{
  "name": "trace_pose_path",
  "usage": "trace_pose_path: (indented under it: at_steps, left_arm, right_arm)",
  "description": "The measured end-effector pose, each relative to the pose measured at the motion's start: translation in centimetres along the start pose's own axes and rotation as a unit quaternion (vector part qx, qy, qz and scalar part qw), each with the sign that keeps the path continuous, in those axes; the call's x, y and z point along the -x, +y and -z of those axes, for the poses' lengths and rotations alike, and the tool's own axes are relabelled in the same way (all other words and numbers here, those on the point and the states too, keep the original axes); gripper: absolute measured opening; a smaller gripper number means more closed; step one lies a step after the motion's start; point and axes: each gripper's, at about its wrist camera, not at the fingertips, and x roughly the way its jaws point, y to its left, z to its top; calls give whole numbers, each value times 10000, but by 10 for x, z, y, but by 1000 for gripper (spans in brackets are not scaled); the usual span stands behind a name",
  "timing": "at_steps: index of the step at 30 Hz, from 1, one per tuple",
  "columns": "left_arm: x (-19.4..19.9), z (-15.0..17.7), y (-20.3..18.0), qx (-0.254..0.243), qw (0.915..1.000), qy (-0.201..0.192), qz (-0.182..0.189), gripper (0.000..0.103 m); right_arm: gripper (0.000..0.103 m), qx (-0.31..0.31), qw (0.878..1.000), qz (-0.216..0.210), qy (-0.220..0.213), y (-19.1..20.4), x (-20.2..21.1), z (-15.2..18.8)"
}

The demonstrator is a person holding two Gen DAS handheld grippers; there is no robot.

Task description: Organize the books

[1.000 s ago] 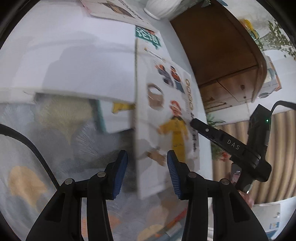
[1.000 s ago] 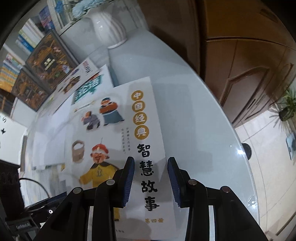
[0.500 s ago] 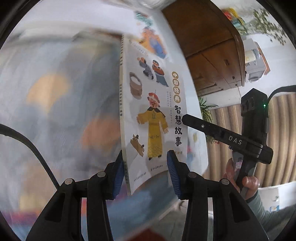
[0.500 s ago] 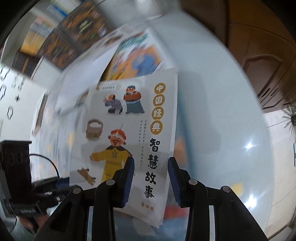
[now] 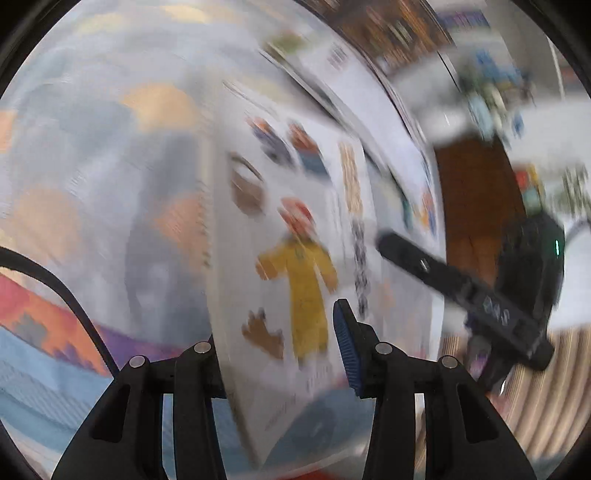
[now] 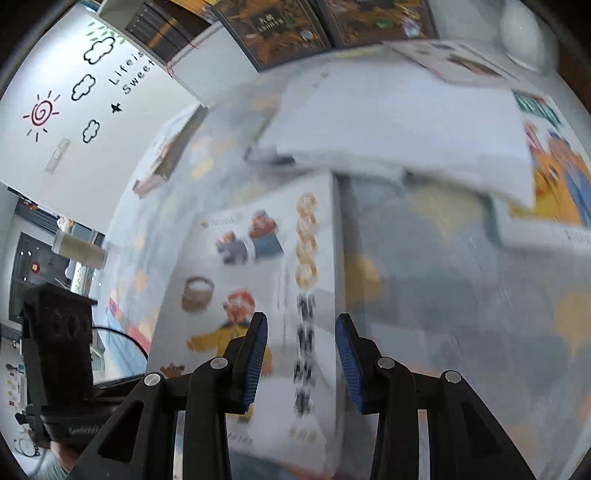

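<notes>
A white children's book with a yellow-robed cartoon figure on its cover [image 5: 303, 258] stands between the fingers of my left gripper [image 5: 277, 347], its lower edge inside the jaws, with gaps at the pads. The same book [image 6: 266, 295] fills the middle of the right wrist view. My right gripper [image 6: 299, 354] straddles its title strip, fingers apart, and lifts it above the patterned table [image 6: 461, 295]. The right gripper's body [image 5: 480, 295] shows at the right of the left wrist view. Both views are motion-blurred.
Other books lie spread on the table: a white one [image 6: 399, 125] behind and a colourful cover [image 6: 554, 184] at the right. Dark framed books [image 6: 280, 26] lean at the back. A white vase [image 6: 524, 33] stands far right. A wooden cabinet [image 5: 476, 206] is beyond.
The book has come up off the table and swung toward the left, carried between both grippers. Both cameras have turned, and the bookshelf side of the room has come into view.
</notes>
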Motion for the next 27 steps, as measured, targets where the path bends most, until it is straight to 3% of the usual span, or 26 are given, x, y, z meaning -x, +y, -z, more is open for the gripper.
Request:
trace_pose_path:
  at_steps: [3, 8, 13, 15, 18, 20, 22, 23, 27]
  left_arm:
    - [13, -6, 30, 562, 9981, -199, 153, 40]
    - [18, 18, 50, 763, 9965, 15, 349, 40]
    - [20, 33, 51, 868, 9955, 92, 380, 40]
    - [24, 35, 41, 880, 9935, 21, 717, 40]
    - [33, 37, 17, 709, 9906, -139, 1162, 40]
    - [32, 37, 3, 458, 9948, -284, 860, 39]
    - [24, 34, -2, 391, 9971, -344, 558, 18]
    - [20, 31, 0, 520, 9962, -270, 637, 13]
    - [22, 22, 4, 843, 9897, -251, 1126, 10]
  right_arm:
    - [38, 123, 9997, 160, 160, 3, -6, 3]
    - [38, 240, 9970, 153, 716, 0, -14, 45]
    - [38, 436, 9974, 297, 492, 6, -8, 66]
    - [38, 307, 9981, 224, 482, 2, -7, 65]
    - [38, 17, 9988, -43, 483, -8, -5, 63]
    - [38, -263, 9982, -266, 478, -16, -5, 62]
    - [38, -560, 9961, -477, 479, -24, -3, 63]
    - [38, -814, 9934, -643, 494, -32, -4, 63]
    - [41, -1704, 9739, -1326, 697, -59, -2, 64]
